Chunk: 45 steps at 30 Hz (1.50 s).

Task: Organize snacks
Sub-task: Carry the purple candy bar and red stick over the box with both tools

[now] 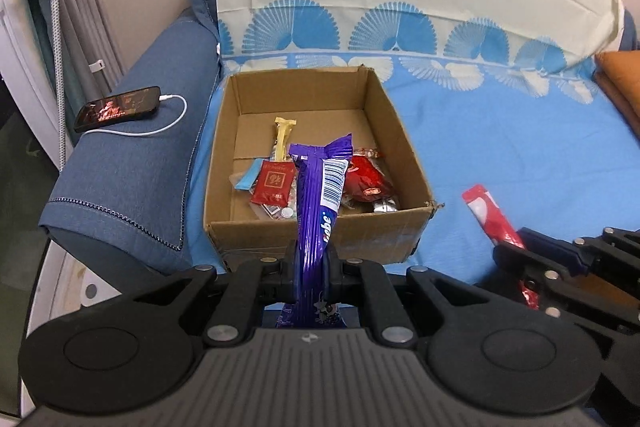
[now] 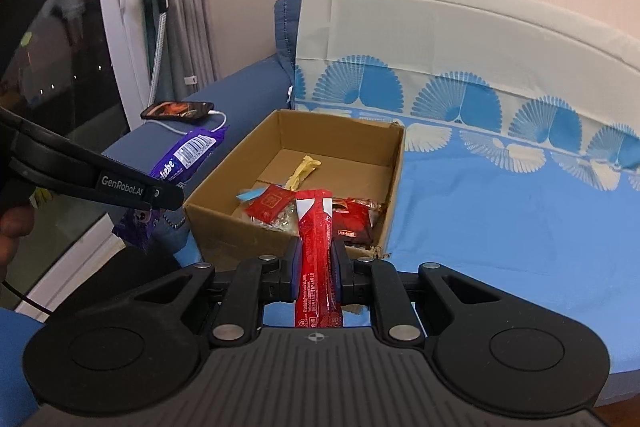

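Note:
My left gripper (image 1: 312, 267) is shut on a purple snack bar (image 1: 318, 195), held just in front of the cardboard box (image 1: 316, 239). My right gripper (image 2: 316, 267) is shut on a red snack stick (image 2: 318, 247), also just before the box (image 2: 216, 223). The box holds a red sachet (image 1: 272, 185), a red wrapped snack (image 1: 366, 183), a yellow stick (image 1: 283, 137) and small sweets. In the right wrist view the left gripper (image 2: 164, 197) with the purple bar (image 2: 188, 155) is at the left; in the left wrist view the right gripper (image 1: 516, 259) with the red stick (image 1: 494, 217) is at the right.
The box sits on a blue patterned bed sheet (image 1: 500, 147). A phone (image 1: 118, 108) on a white cable lies on the blue padded armrest (image 1: 132, 179) to the left. An orange cushion (image 1: 620, 83) is at the far right. A window and stand are at the left.

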### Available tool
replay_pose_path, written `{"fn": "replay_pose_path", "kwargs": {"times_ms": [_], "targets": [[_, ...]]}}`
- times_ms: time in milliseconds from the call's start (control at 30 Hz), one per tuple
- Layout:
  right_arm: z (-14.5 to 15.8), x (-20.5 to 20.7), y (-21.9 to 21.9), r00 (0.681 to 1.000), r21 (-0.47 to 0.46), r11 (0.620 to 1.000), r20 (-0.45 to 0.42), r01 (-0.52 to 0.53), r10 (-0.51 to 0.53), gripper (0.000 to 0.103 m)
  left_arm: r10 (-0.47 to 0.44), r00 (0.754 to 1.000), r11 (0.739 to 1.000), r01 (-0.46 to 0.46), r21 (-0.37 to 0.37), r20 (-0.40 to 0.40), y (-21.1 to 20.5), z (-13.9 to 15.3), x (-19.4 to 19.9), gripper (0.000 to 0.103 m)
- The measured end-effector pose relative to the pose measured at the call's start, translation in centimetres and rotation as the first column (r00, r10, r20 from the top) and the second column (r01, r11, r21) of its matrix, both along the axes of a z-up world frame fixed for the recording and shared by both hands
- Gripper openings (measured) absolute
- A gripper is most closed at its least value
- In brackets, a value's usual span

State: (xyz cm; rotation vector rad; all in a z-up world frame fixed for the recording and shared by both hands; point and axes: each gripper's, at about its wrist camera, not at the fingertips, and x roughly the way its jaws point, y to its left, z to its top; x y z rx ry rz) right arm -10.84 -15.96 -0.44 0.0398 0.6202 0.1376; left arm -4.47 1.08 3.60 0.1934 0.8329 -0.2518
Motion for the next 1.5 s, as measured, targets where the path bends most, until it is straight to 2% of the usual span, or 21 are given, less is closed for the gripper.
{"fn": "replay_pose_path", "kwargs": {"times_ms": [167,333,700,1500], "targets": [[0.5,-0.3,1.4,1.0,-0.044,0.999,0.027,-0.003,0.004,0.017,-0.006,1.0,1.0,0.006,-0.015,-0.001,0.3,-0.2,0.1,0.011],[0.4,-0.2,1.6,1.0,-0.062,0.998,0.004,0.008,-0.008,0.017,-0.007,1.0,0.999,0.007,-0.046,-0.003,0.9,-0.6,-0.3,0.011],[-0.5,1.1,1.8,0.999,-0.065,0.998,-0.041,0.004,-0.006,0.017,0.009,0.999,0.999,-0.011,-0.047,-0.036,1.5,-1.8,1.5,0.011],[-1.7,8.5,2.3,0.993,-0.058,0.998,-0.121,-0.015,0.008,0.017,0.049,0.993,0.998,-0.054,-0.04,-0.108,2.2,-3.9,8.6,0.011]]}}
